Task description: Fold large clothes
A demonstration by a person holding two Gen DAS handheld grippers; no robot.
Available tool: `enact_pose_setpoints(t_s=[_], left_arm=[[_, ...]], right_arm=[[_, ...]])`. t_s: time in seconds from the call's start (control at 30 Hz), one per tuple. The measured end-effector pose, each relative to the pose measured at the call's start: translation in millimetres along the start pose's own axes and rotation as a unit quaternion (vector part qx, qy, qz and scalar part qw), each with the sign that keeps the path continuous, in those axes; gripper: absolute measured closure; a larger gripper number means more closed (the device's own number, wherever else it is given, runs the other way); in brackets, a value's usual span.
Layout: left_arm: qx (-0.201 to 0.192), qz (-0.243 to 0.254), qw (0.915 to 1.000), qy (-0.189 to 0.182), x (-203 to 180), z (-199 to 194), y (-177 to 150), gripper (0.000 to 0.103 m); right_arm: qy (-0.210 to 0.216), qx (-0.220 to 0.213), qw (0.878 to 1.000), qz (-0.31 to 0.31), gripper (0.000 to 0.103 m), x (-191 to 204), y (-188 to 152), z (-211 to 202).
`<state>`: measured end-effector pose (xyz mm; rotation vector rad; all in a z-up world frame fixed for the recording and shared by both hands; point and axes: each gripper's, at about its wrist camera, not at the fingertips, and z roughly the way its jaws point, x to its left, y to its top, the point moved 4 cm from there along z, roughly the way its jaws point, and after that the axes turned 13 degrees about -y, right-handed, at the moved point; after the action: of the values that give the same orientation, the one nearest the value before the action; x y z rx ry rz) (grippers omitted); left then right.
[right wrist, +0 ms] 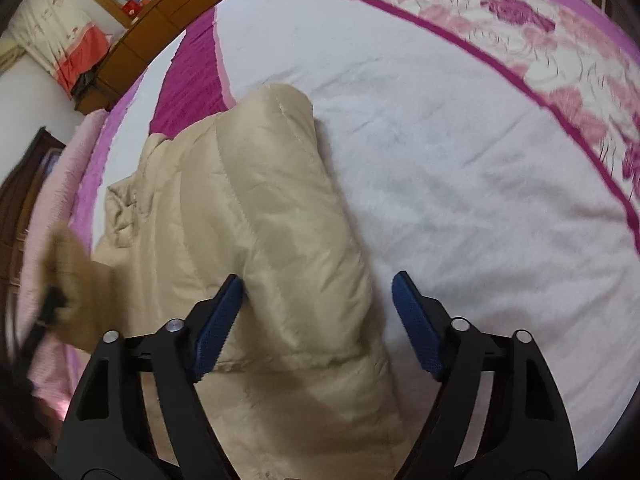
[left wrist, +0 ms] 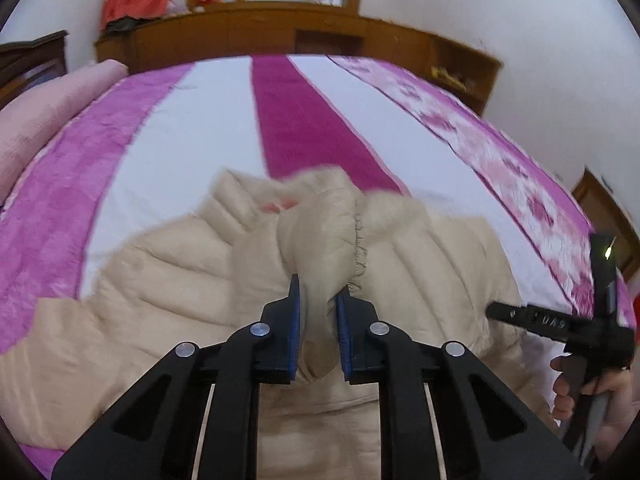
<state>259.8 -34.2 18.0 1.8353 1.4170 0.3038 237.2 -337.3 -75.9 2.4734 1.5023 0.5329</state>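
Blue ribbed pads on the left gripper (left wrist: 318,292) are pinched on a bunched sleeve (left wrist: 320,236) of the beige puffer jacket (left wrist: 160,280), lifting that sleeve end above the jacket body. Its elastic cuff is gathered into small ruffles beside the right-hand pad, with a fluffy pale trim just past it. Over on the right side, the right gripper (right wrist: 316,284) is spread wide and holds nothing; its jaws straddle the jacket's right edge without closing on it.

Spread across the middle of the bed, the jacket is quilted in soft stitched channels, with a slightly shiny shell that looks slippery and springy. My judgement is that a sleeve fold is in hand: the sleeve should next be carried inward across the chest and laid flat, while the free gripper steadies the body.

Beyond lies a plush bedspread (left wrist: 192,128) in white, pink and magenta stripes, then a wooden headboard (left wrist: 256,32).
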Motion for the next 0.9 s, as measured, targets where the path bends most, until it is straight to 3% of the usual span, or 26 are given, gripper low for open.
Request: enact_pose_setpoints(t_s=[0.1, 0.27, 0.4, 0.5, 0.6, 0.77, 0.9], left_arm=[[0.000, -0.013, 0.9997, 0.022, 32, -9, 1, 0.087], [0.022, -0.063, 0.9964, 0.052, 84, -4, -23, 0.087], [0.037, -0.082, 0.9900, 0.108, 115, 6, -50, 0.075], [0.038, -0.086, 0.9869, 0.131, 129, 1, -57, 0.064], [0.027, -0.103, 0.9869, 0.121, 136, -17, -56, 0.052], [-0.006, -0.130, 0.9887, 0.074, 127, -43, -50, 0.052], [-0.016, -0.110, 0.9921, 0.059, 105, -32, -47, 0.054]], right_arm=[[-0.020, -0.017, 1.000, -0.011, 0.033, 2, 2, 2], [-0.054, -0.042, 0.997, -0.030, 0.037, 10, 4, 9], [-0.066, -0.049, 0.996, -0.032, 0.037, 11, 4, 16], [-0.062, -0.046, 0.997, -0.025, 0.038, 8, 5, 20], [-0.061, -0.051, 0.997, -0.026, 0.038, 7, 6, 13], [-0.046, -0.106, 0.992, -0.045, 0.038, 10, 2, -26], [-0.037, -0.116, 0.989, -0.086, 0.038, 28, -4, -30]])
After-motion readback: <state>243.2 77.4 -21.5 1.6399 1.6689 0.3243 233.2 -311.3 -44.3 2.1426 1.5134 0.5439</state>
